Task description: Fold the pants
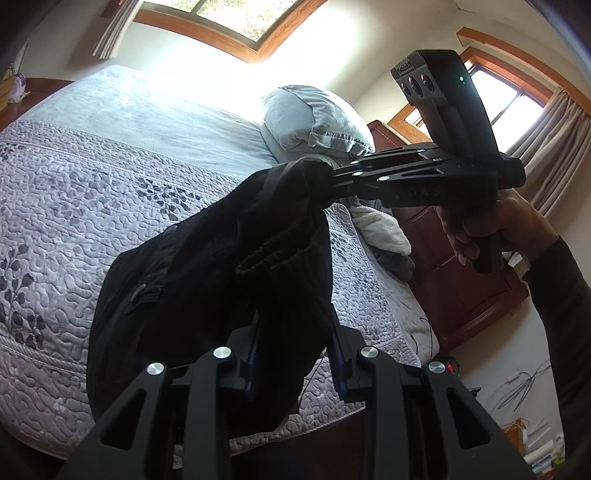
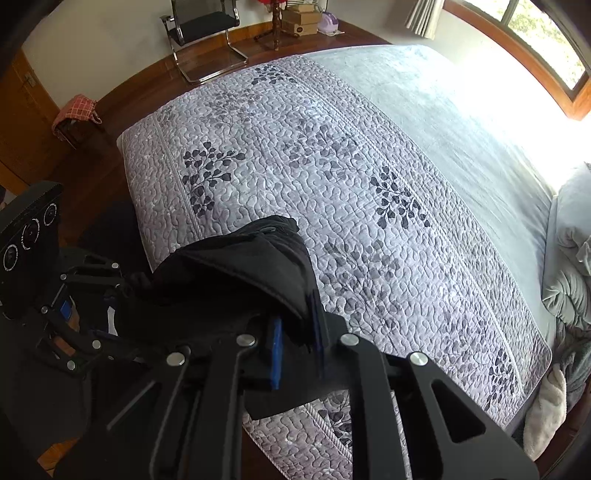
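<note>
Left tongs (image 1: 295,354) and right tongs (image 2: 295,350) each clamp black pants (image 1: 207,258); no lettering is readable.

Daylight pours through the windows (image 1: 229,18), blowing out the far part of the bed (image 1: 177,110) to white glare in both views. The black pants (image 1: 207,251) and near gripper frames read as dark masses with little detail. Fisheye bending curves walls and frames at the edges, with black corner vignetting.
</note>
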`<state>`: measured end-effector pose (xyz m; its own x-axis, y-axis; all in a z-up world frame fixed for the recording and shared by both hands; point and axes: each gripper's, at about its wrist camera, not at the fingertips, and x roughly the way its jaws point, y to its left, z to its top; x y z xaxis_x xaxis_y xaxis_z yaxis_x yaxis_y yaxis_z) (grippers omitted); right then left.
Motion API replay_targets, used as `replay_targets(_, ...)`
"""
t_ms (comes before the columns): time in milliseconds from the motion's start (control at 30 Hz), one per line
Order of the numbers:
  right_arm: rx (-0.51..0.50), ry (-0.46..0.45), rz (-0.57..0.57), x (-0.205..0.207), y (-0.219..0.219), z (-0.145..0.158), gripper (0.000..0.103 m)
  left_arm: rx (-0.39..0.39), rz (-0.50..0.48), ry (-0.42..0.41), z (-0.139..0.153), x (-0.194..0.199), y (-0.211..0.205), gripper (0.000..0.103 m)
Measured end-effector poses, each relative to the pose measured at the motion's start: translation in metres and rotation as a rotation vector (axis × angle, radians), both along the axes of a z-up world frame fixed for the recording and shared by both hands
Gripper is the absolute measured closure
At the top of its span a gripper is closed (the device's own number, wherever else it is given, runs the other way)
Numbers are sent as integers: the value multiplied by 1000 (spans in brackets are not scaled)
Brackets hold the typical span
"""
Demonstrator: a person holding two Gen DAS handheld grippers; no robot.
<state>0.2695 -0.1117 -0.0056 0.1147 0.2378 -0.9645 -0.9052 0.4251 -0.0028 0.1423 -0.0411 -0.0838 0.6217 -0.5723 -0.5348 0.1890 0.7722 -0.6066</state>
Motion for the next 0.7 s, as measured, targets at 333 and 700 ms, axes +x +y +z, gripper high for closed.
replay_targets(333, 5, 22, -53, 6, -50, -22, 92, 32, -59, 33, -16, 7, -41, 73)
replay_targets(700, 6, 38, -79, 11, -79, -48, 92, 65, -98, 66, -34, 13, -70, 73)
